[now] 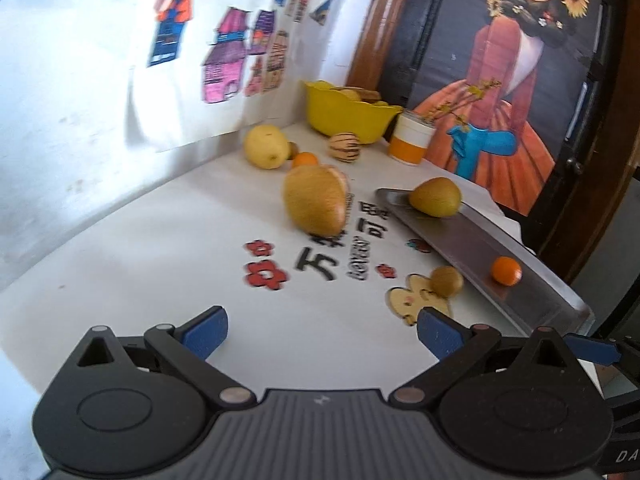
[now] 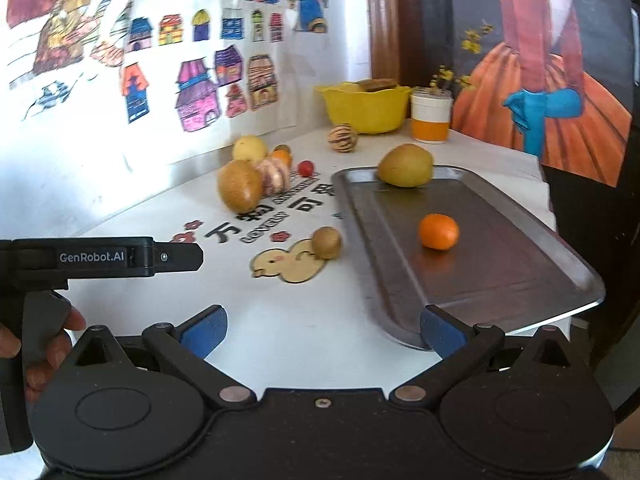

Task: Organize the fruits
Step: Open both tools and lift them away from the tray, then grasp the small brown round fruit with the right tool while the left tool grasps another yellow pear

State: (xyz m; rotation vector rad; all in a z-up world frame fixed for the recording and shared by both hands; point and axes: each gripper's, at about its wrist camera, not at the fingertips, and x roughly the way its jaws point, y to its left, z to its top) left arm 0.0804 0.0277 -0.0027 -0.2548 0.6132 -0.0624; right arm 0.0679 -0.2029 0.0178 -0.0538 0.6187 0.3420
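White table (image 2: 280, 332) ahead: small brown kiwi (image 2: 327, 242) lies forward of your right hand-held gripper (image 2: 322, 330), beside the steel tray (image 2: 520, 280); both hand-held grippers gape empty

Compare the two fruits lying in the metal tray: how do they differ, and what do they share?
The pear is yellow-green and larger; the orange is bright orange, smaller and round. The pear lies at the far end of the metal tray, the orange nearer the middle. Both rest loose on the tray, apart, untouched by either hand-held gripper.
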